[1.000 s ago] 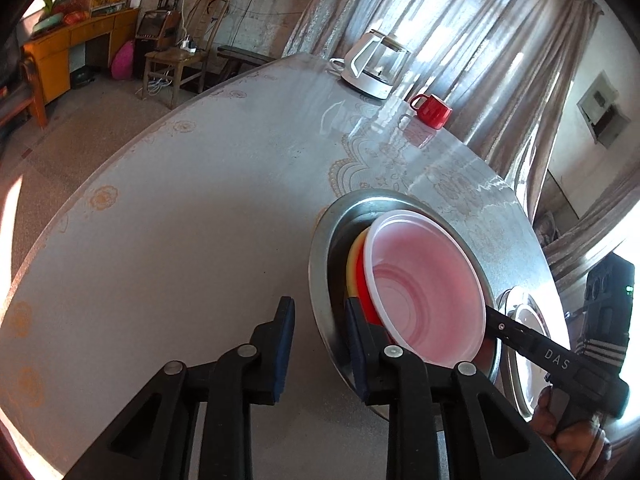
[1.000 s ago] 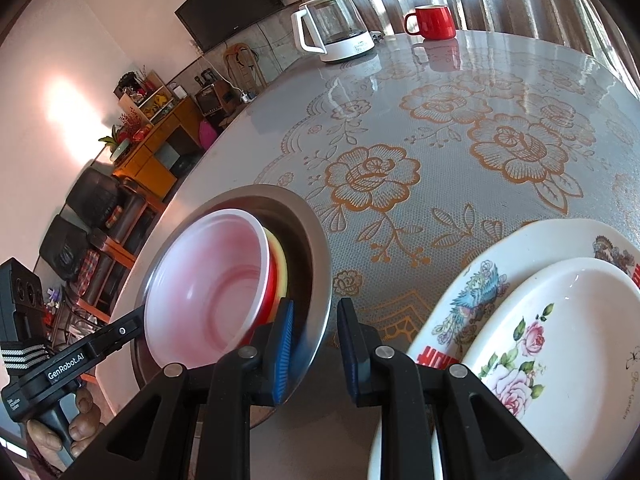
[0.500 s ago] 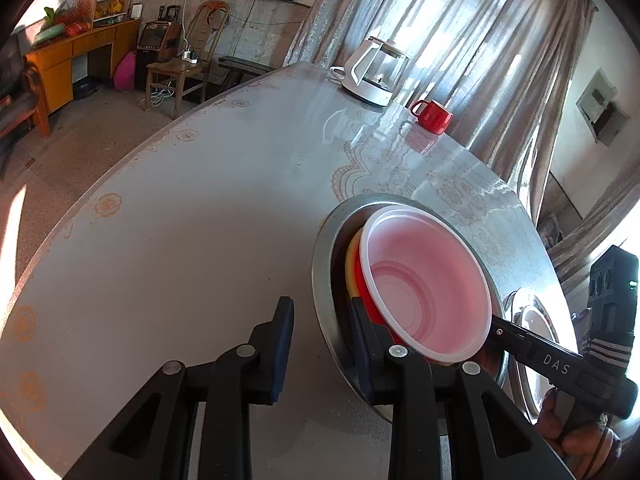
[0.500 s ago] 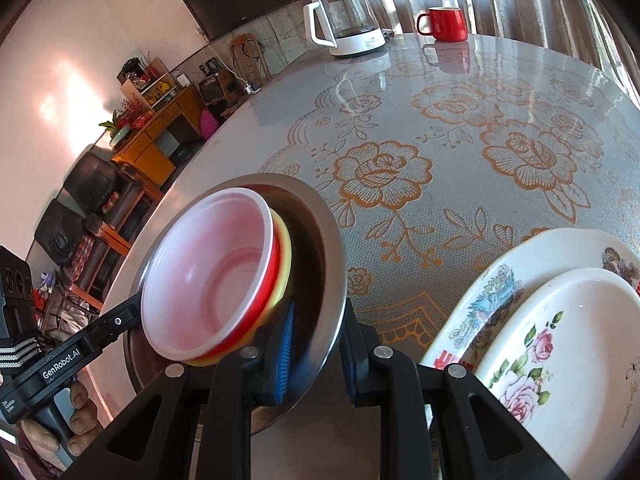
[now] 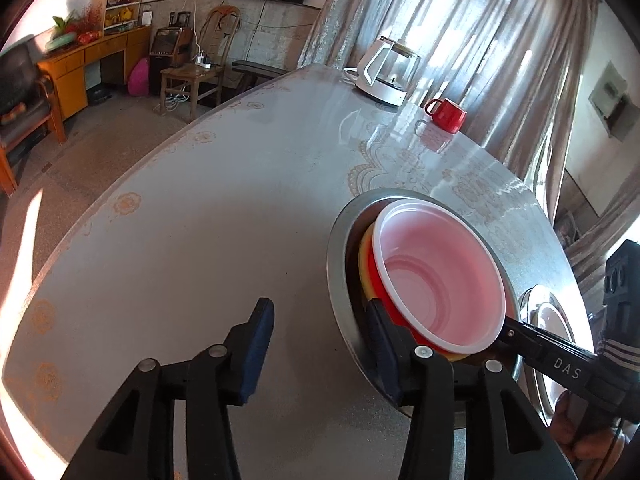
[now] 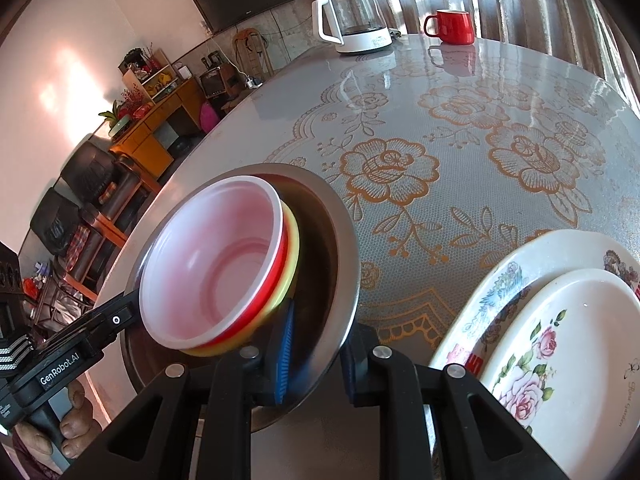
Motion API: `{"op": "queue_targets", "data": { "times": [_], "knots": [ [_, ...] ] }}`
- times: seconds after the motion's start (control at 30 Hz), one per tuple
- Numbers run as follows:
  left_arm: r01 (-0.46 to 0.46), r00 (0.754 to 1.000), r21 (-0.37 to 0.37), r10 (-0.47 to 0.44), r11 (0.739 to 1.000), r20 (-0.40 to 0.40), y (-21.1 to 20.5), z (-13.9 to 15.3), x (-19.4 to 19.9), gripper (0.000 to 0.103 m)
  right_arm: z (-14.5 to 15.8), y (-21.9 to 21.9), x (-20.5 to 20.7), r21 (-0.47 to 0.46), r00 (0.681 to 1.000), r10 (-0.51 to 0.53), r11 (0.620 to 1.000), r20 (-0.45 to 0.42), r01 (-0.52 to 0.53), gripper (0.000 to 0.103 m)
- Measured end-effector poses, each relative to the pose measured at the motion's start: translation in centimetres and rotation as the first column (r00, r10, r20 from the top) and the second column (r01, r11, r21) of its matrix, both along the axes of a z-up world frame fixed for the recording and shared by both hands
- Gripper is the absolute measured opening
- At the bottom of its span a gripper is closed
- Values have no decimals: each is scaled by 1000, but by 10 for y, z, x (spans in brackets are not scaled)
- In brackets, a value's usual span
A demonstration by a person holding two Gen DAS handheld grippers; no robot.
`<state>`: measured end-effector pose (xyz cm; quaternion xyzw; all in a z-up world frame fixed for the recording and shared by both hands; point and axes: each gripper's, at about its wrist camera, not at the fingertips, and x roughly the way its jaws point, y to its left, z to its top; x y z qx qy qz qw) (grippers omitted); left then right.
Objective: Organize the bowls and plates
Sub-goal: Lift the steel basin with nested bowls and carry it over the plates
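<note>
A steel bowl (image 6: pixel 332 256) holds a nested stack: a pink-white plastic bowl (image 6: pixel 212 264) in a red one, in a yellow one. It is tilted up off the table. My right gripper (image 6: pixel 316 354) is shut on the steel bowl's near rim, one blue pad inside, one outside. In the left wrist view the steel bowl (image 5: pixel 340 256) and the pink bowl (image 5: pixel 440 280) sit at the right. My left gripper (image 5: pixel 320 344) is open; its right finger reaches inside the steel bowl's rim, its left finger stands outside over the table.
Two stacked flowered plates (image 6: pixel 560 320) lie at the right on the round table with its rose-patterned cloth (image 6: pixel 460 152). A white kettle (image 6: pixel 352 16) and a red mug (image 6: pixel 452 26) stand at the far edge. The table's left edge drops to the floor (image 5: pixel 100 152).
My right gripper has closed on the steel bowl's rim and tilted the bowl stack up off the table. My left gripper has stayed open at the opposite rim.
</note>
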<state>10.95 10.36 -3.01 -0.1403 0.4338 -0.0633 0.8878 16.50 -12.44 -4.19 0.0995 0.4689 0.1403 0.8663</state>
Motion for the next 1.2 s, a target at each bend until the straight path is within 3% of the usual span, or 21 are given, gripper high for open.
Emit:
{"op": "queue_targets", "data": {
  "times": [0.13, 0.37, 1.2],
  "knots": [
    [20, 999, 27, -21, 999, 24, -6, 2, -3, 45, 0, 1, -1, -2, 1000, 0, 1000, 1, 0, 20],
    [76, 996, 55, -78, 996, 53, -17, 7, -10, 22, 0, 2, -5, -5, 1000, 0, 1000, 12, 0, 20],
    [50, 997, 41, -52, 998, 54, -14, 12, -37, 23, 2, 4, -23, 13, 1000, 19, 1000, 6, -19, 20]
  ]
}}
